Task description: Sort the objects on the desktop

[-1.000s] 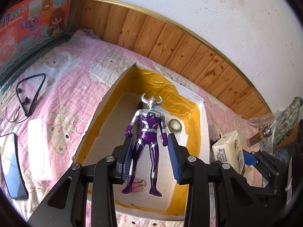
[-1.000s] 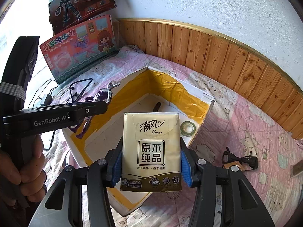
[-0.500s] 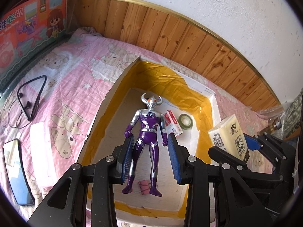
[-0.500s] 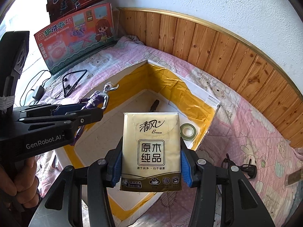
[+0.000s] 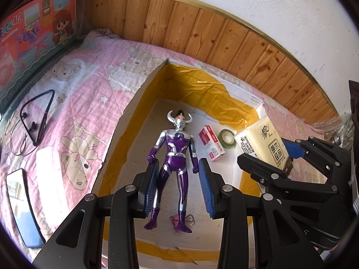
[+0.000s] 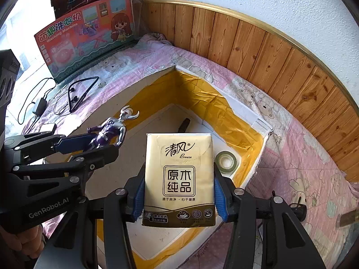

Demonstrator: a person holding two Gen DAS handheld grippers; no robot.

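A purple and silver horned toy figure (image 5: 176,157) hangs by its legs between the blue pads of my left gripper (image 5: 178,186), which is shut on it above the yellow-lined white box (image 5: 202,85). In the right wrist view the same figure (image 6: 112,127) sticks out of the left gripper (image 6: 101,144) over the box's left side. My right gripper (image 6: 178,192) is shut on a beige tissue pack (image 6: 179,179), held upright over the box (image 6: 224,112). That pack (image 5: 264,143) shows at the right of the left wrist view.
Inside the box lie a red and white small carton (image 5: 212,143), a green tape roll (image 5: 226,137), a pink clip (image 5: 179,219) and a dark stick (image 6: 184,123). On the pink quilt lie neckband earphones (image 5: 38,116) and a phone (image 5: 22,206). A toy carton (image 6: 87,33) leans against the wooden wall.
Both grippers have moved in over the box and lower, each keeping its load. The right gripper with the tissue pack now sits closer beside the left one.
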